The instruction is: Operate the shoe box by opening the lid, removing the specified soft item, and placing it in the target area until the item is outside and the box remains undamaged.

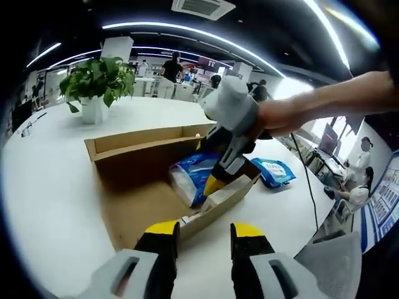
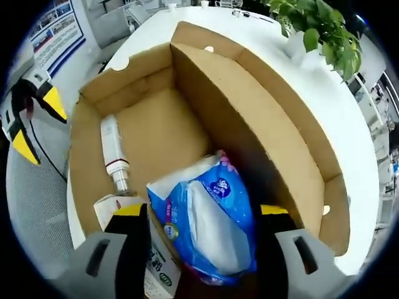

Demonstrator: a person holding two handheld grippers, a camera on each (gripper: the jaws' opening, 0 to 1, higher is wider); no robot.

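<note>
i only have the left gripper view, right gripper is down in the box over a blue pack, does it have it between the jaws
Observer: Yes. In the right gripper view the blue tissue pack sits between the right gripper jaws.
Operator: anything else in the box beside it
Observer: A white tube with a red band lies against the left wall of the shoe box.
Operator: is the lid clear
Observer: It stands open behind the pack, apart from the jaws.
Operator: where's my left gripper
Observer: The left gripper is outside the box, open.
</note>
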